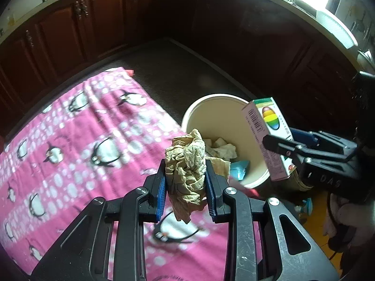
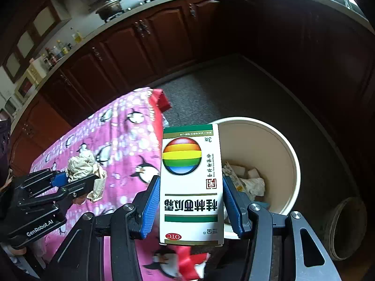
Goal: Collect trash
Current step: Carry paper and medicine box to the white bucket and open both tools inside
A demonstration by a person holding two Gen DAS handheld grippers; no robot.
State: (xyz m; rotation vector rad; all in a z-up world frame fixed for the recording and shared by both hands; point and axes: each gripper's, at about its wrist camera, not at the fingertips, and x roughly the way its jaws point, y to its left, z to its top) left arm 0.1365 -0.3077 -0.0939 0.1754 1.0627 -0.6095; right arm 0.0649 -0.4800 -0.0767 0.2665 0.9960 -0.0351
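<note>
1. left gripper (image 1: 186,182) was clamped on a crumpled tissue (image 1: 186,164), held over the pink cloth (image 1: 70,140) just beside the bin (image 1: 234,117).
2. right gripper (image 2: 191,201) was clamped on a box (image 2: 191,182), upside down, at the bin's (image 2: 281,149) near rim.
3. the bin stood on the floor against the cloth's edge and held paper scraps (image 2: 253,182).

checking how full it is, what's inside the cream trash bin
Inside the trash bin lie crumpled paper scraps and something teal. The held crumpled paper wad and medicine box cover part of the bottom, so the rest can't be seen.
</note>
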